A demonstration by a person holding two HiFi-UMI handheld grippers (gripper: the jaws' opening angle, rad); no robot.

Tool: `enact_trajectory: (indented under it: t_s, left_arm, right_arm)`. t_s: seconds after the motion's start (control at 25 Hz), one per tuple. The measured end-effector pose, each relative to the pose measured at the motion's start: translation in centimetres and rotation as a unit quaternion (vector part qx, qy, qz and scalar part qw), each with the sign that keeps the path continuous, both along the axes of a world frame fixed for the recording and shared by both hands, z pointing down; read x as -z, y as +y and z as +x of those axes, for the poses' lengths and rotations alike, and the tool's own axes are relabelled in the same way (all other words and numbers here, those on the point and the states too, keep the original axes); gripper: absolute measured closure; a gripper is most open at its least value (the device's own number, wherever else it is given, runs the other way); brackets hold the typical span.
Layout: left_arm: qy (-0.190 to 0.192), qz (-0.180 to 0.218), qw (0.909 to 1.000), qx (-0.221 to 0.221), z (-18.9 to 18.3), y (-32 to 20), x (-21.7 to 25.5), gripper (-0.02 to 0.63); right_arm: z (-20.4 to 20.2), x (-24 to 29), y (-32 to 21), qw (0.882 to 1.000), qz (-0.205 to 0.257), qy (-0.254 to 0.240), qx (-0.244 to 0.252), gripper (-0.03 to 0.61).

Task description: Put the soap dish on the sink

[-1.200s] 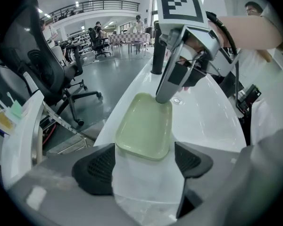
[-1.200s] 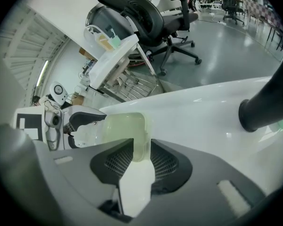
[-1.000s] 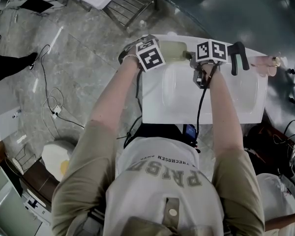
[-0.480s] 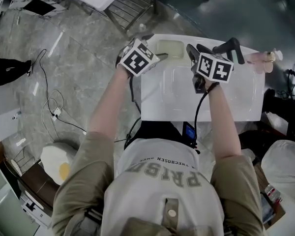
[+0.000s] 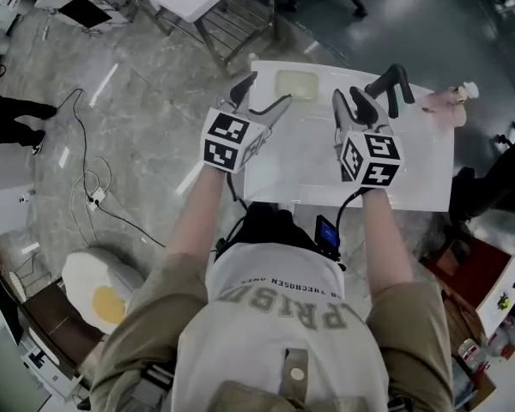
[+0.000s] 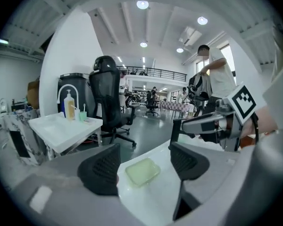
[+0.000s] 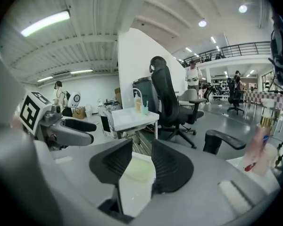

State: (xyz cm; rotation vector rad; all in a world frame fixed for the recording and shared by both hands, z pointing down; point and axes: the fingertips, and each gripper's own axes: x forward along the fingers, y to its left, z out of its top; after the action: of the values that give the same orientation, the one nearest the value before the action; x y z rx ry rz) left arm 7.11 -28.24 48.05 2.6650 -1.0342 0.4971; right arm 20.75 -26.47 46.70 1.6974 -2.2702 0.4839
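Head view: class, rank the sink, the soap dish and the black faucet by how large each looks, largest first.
1. sink
2. soap dish and faucet: they look about alike, so left unranked.

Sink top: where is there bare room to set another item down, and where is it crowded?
Bare: the wide basin in the middle, the front rim of the sink, and, as far as shows, the back ledge between the soap dish and the faucet. Crowded: the back right, where the pink bottle stands beside the faucet.
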Motion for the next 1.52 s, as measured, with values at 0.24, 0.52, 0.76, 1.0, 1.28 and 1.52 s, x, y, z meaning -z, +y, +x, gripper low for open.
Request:
enact_trajectory:
  t_s: [0.24, 0.52, 0.76, 1.0, 1.28, 1.52]
  left_arm:
    - [0.018, 0.03, 0.9985, 0.043, -0.9, 3.9, 2.5, 0.364]
    - [0.005, 0.081, 0.9929, 0.086, -2.8, 8.0, 4.5, 0.452]
    - [0.025, 0.108, 0.984, 0.14, -5.0, 11.1, 5.7, 0.509]
    - [0.04, 0.123, 0.9764, 0.173, -6.9, 13.5, 6.0, 0.606]
    - [0.038, 0.155, 0.9699, 0.184, -8.2, 15.0, 7.7, 0.606]
    - [0.023, 0.169, 0.9686, 0.181, -8.6, 15.3, 8.1, 0.606]
  right_arm:
    - [-0.9, 2.7, 4.0, 0.999, 0.032, 0.011, 0.008, 0.476]
    - [-1.7, 5.1, 8.5, 0.997, 0.069, 0.014, -0.007, 0.528]
    - [-2.8, 5.5, 11.8, 0.997, 0.076, 0.013, -0.01, 0.557]
    - [-2.8, 5.6, 14.3, 0.996, 0.083, 0.007, -0.02, 0.572]
    - [-2.5, 6.9, 16.5, 0.993, 0.114, 0.009, -0.028, 0.572]
    - [-2.2, 7.5, 17.5, 0.99, 0.135, 0.008, -0.033, 0.574]
